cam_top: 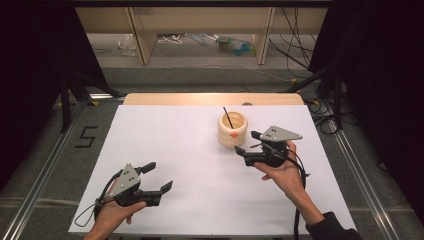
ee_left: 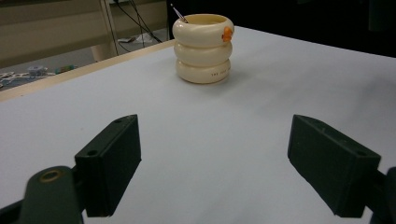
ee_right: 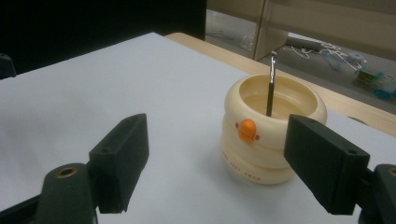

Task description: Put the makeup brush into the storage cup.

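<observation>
While my right hand-held gripper (cam_top: 247,142) hangs just beside the cream ringed cup (cam_top: 233,129), its jaws stand wide apart with nothing between them; in the right gripper view (ee_right: 217,163) the cup sits just beyond the far jaw, untouched. I judge the wide spread is there to leave room around the cup or the thin dark stick (cam_top: 227,118) that stands in it, so I can come in without knocking either.

The cup stands upright on the white tabletop (cam_top: 190,170), its open mouth facing up and its small orange knob (ee_right: 247,129) turned toward my right hand-held gripper. The stick leans against the inner wall, so its long axis runs nearly upright, tipped a little; its top end pokes above the rim and its lower end is hidden inside the cup. That lean looks like the simple result of a thin rod resting in a wide mouth.

My left hand-held gripper (cam_top: 159,176) rests well apart from the cup, toward my side of the tabletop, its jaws also spread wide and empty; in the left gripper view (ee_left: 215,163) it points at the cup (ee_left: 203,48) from a distance, seemingly kept out of the way.
</observation>
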Tool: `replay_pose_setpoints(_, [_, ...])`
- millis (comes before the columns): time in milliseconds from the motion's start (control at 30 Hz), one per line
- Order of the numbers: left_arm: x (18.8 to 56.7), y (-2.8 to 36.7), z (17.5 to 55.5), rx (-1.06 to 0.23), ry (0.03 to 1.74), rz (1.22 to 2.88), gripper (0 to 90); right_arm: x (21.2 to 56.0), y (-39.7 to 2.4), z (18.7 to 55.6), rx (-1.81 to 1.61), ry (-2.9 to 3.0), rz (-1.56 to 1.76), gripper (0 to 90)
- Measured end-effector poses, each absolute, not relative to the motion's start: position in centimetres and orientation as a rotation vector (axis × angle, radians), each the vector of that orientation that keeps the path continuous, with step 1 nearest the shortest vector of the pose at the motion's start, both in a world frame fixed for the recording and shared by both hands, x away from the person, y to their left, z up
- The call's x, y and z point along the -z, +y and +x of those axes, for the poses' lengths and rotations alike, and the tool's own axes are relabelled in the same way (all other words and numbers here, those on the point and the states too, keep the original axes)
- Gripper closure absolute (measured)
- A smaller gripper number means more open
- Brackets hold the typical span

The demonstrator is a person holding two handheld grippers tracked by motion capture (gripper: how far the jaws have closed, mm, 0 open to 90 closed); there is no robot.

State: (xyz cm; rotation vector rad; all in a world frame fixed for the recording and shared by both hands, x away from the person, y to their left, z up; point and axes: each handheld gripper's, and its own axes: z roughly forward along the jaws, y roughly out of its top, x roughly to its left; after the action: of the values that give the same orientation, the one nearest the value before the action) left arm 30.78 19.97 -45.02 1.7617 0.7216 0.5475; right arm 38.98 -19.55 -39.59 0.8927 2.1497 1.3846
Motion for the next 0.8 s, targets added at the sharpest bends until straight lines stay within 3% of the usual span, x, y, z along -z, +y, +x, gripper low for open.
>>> replay_pose_setpoints(267, [45.0, 20.0, 30.8, -0.550, 0.721, 1.762, 17.2, 40.0, -20.3, 38.1, -1.417, 2.139, 0.898, 17.8])
replay_pose_setpoints(800, [45.0, 20.0, 30.8, -0.552, 0.719, 1.762, 17.2, 40.9, -21.4, 36.2, -1.464, 2.133, 0.901, 16.5])
